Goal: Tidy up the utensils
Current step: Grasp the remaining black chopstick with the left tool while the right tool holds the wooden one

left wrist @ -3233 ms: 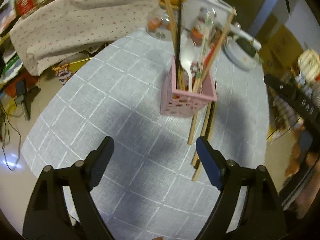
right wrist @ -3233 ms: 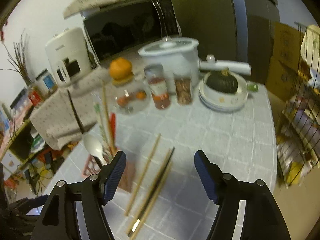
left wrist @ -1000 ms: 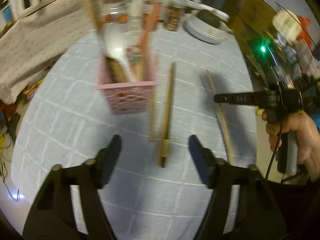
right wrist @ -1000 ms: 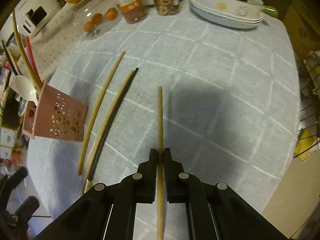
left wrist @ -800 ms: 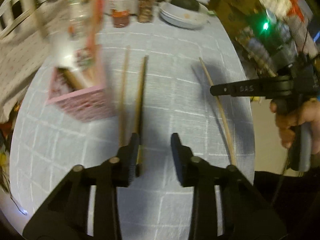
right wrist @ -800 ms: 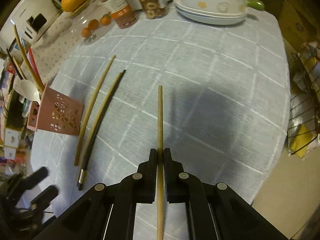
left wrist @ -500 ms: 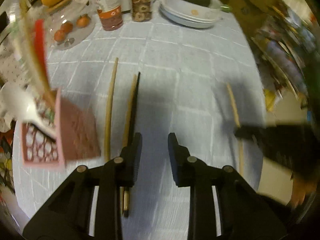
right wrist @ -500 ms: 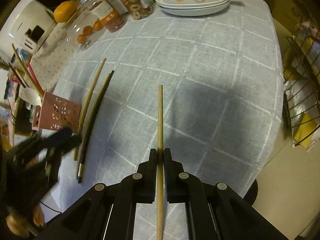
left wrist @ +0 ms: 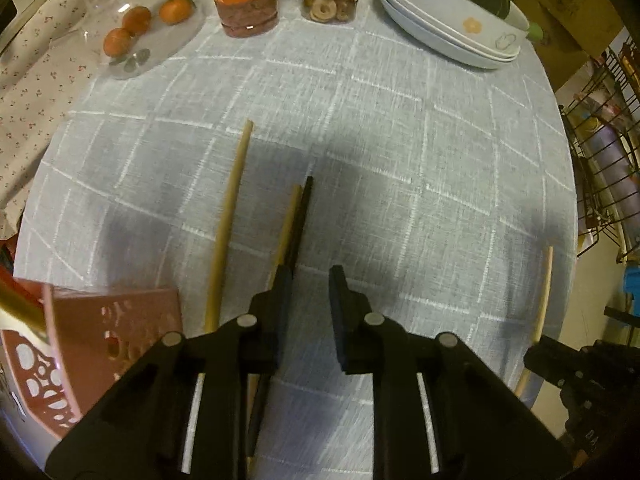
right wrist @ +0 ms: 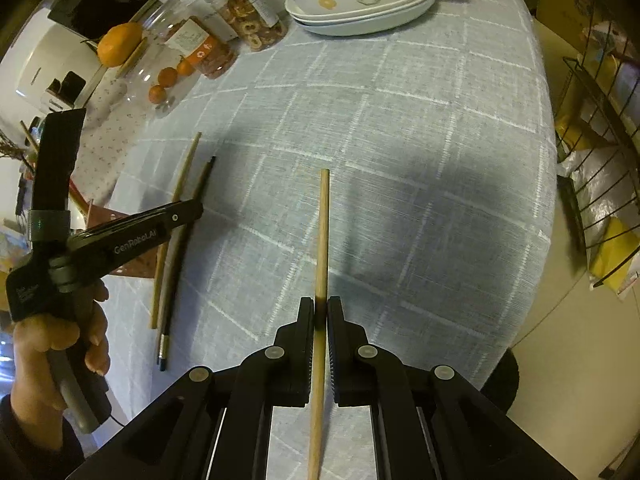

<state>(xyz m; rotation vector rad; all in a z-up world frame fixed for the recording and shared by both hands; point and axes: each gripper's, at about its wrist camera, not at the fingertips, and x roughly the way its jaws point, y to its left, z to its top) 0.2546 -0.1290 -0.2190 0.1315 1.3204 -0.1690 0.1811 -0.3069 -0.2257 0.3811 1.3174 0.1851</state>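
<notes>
Left wrist view: the left gripper [left wrist: 309, 280] points down at the grey checked tablecloth [left wrist: 400, 168], its jaws closing with a gap between them and nothing in it; a black chopstick [left wrist: 301, 216] and a tan one [left wrist: 289, 224] pass under its left finger. A longer wooden chopstick [left wrist: 228, 220] lies left of them, beside the pink utensil holder [left wrist: 92, 344] at lower left. Right wrist view: the right gripper [right wrist: 321, 312] is clamped on 1 wooden chopstick [right wrist: 322, 232] at frame centre, above the cloth.
</notes>
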